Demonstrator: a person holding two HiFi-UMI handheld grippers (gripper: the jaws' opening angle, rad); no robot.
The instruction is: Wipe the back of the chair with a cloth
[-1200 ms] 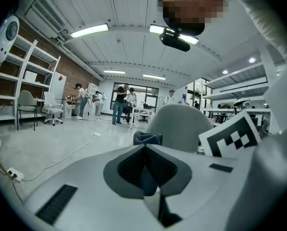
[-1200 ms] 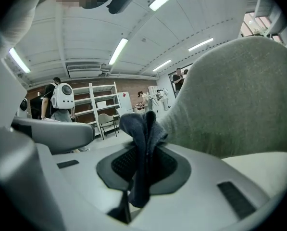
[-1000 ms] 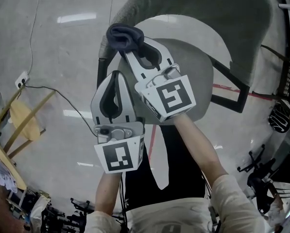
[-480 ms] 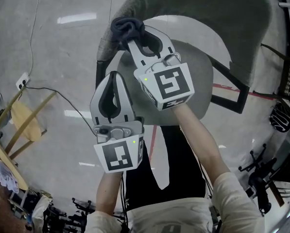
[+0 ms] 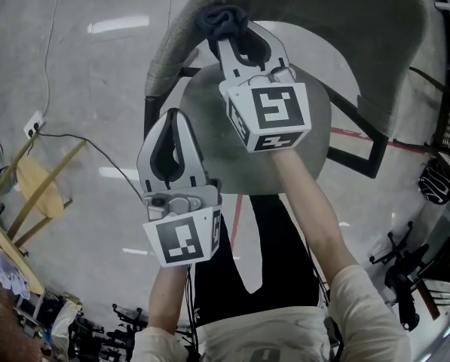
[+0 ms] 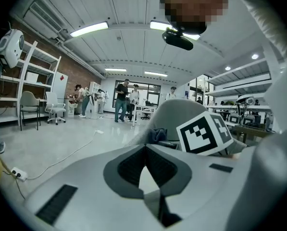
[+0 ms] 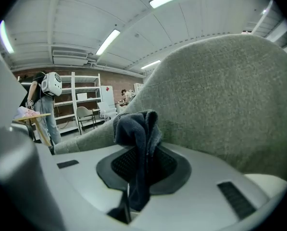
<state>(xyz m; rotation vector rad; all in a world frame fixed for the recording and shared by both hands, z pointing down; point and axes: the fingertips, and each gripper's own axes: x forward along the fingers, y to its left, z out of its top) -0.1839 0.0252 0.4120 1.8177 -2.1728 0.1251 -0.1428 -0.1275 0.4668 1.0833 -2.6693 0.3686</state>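
Observation:
The grey fabric chair back (image 5: 338,21) curves across the top of the head view, with the round seat (image 5: 285,127) below it. My right gripper (image 5: 226,30) is shut on a dark blue cloth (image 5: 218,19), which presses against the inner left part of the chair back (image 7: 230,95). In the right gripper view the cloth (image 7: 137,134) hangs bunched between the jaws. My left gripper (image 5: 176,119) is held lower and to the left, away from the chair back, shut with nothing in it (image 6: 144,150).
A white cable (image 5: 81,140) and a power strip (image 5: 33,122) lie on the shiny floor at left. Wooden furniture (image 5: 29,187) stands at far left. Black frames (image 5: 447,119) stand at right. People (image 6: 124,99) and shelves (image 6: 35,85) are far off.
My right gripper with the cloth has moved up and to the right along the chair back. The left gripper has stayed almost still.

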